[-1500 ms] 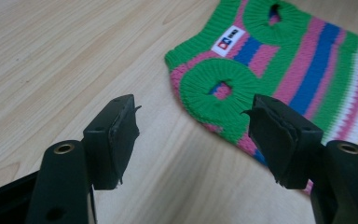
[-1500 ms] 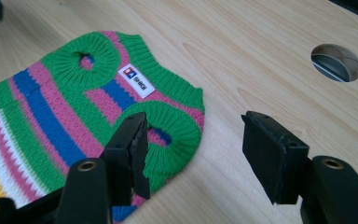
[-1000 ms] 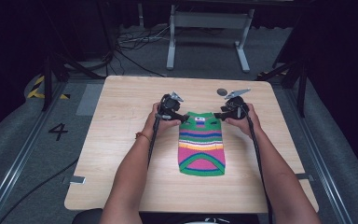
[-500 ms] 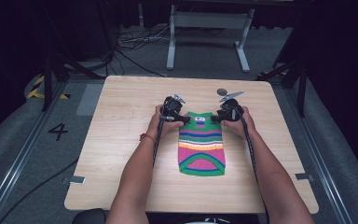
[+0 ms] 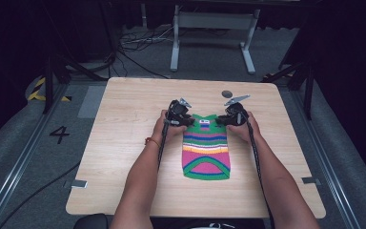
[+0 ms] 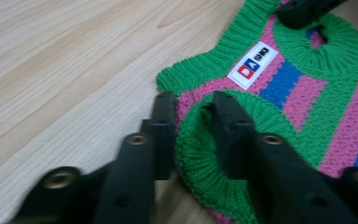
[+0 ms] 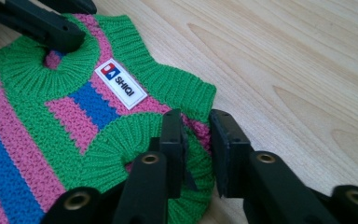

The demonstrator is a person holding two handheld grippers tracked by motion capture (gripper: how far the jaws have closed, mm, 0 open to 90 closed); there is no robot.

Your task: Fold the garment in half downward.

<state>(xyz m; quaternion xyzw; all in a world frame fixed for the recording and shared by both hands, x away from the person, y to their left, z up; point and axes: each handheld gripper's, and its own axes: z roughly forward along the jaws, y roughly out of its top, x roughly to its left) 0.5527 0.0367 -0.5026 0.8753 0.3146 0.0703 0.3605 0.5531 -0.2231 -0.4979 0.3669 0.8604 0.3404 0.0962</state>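
Knitted sweater (image 5: 206,148): 1 | left claw (image 5: 187,122), right claw (image 5: 221,121): 2, each just closed, pinching an armhole edge

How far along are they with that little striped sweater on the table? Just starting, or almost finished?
Early on, it seems. Done: the sweater lies flat on the table. In hand: the left tongs and right tongs have just been closing, each with a green armhole rim at the sweater's top corners between its jaws. Left: no fold shows yet, so any lifting or folding is probably still to come.
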